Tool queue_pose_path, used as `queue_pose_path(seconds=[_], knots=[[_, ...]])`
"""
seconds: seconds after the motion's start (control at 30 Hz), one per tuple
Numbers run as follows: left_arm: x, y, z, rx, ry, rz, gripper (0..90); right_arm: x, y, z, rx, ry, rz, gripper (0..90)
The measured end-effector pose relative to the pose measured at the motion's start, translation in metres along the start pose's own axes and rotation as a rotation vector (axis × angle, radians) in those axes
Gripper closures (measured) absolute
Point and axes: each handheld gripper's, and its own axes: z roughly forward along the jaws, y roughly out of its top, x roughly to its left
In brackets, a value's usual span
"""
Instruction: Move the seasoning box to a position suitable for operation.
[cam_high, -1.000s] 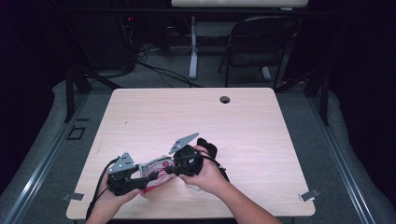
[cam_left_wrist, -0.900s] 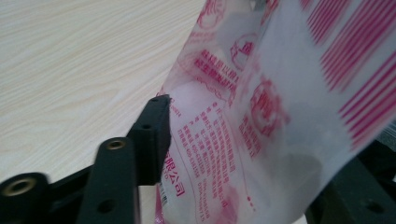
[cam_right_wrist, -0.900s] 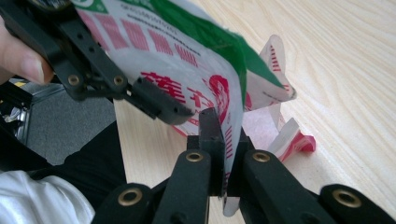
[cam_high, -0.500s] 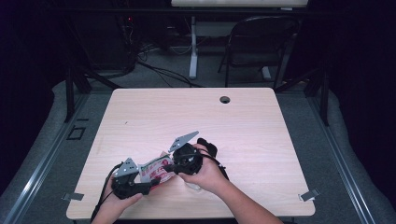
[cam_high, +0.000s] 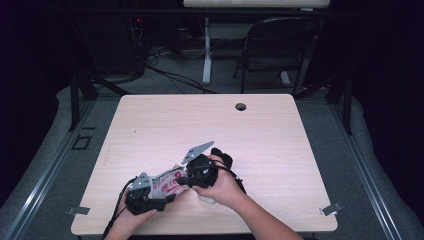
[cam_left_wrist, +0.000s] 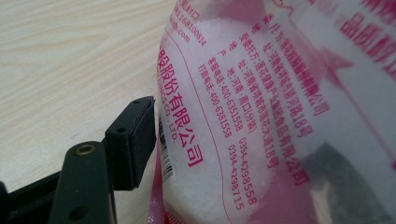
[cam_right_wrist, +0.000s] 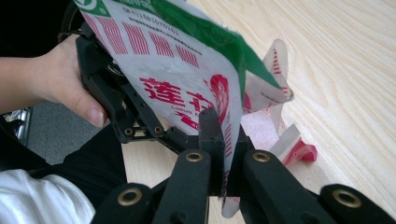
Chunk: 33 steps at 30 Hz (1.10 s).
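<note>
- The wooden table (cam_high: 280, 145) carries the work at its near left edge.
- The printed plastic bag (cam_high: 170, 181) hangs between both grippers, above the tabletop.
- The right gripper (cam_right_wrist: 223, 154) is clamped on the bag's edge.
- The left gripper (cam_high: 150, 192) has just been opening; its visible pad (cam_left_wrist: 135, 140) stands just beside the bag, released.

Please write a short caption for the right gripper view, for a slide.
Right gripper pinches the edge of a printed plastic bag above the wooden table.
</note>
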Motion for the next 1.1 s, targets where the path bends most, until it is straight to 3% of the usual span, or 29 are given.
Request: queue_pose_path(seconds=[0.43,0.6,1.1], knots=[[0.003,-0.009,0.016,0.067,0.014,0.035,35.9,0.0,-0.002,-0.002,0.005,-0.009,-0.004,90.0],[0.003,-0.011,0.018,0.042,0.02,0.064,40.3,0.0,-0.001,-0.002,0.006,-0.011,-0.004,90.0],[0.0,-0.011,0.019,0.035,0.049,0.077,50.9,-0.002,-0.002,-0.002,0.004,-0.005,0.001,90.0]])
